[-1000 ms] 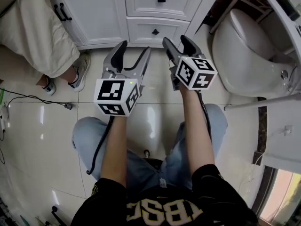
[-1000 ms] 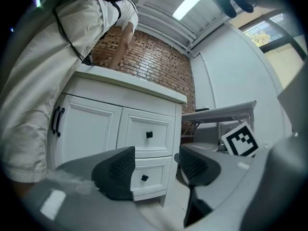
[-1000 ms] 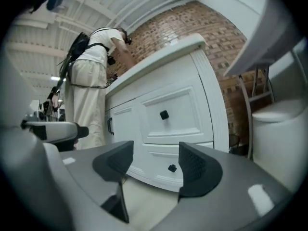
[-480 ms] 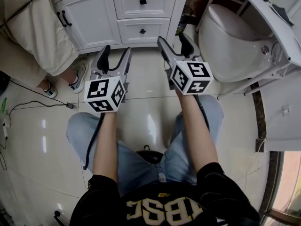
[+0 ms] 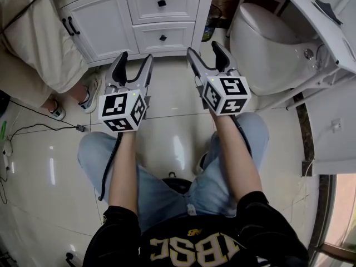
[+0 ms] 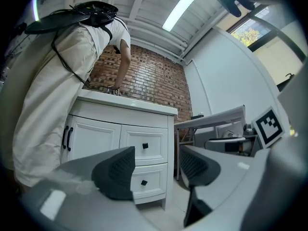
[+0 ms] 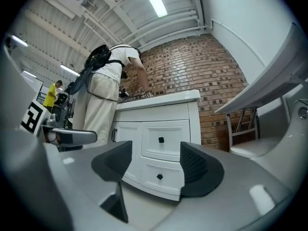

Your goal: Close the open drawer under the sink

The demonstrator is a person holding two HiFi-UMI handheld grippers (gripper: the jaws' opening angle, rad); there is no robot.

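Note:
The white sink cabinet (image 5: 100, 24) has two stacked drawers on its right side. Both the upper drawer (image 5: 161, 3) and the lower drawer (image 5: 163, 37) sit flush with its front, each with a small black knob. My left gripper (image 5: 134, 60) hovers open and empty over the floor just before the cabinet. My right gripper (image 5: 204, 49) is beside it, jaws wide and closing slightly with nothing between them. The left gripper view frames both drawers (image 6: 144, 146) between its pads. The right gripper view does the same with the lower drawer (image 7: 159, 176).
A person in beige clothes (image 5: 33, 38) leans over the sink at the cabinet's left, feet on the tiles. A white toilet (image 5: 267, 43) stands to the right, under a white tilted panel (image 5: 317, 15). A thin cable (image 5: 39, 117) runs across the floor at left.
Both grippers have lifted a little in front of the cabinet, mostly early on. The head view now takes in more of the cabinet front. The drawers stay flush.

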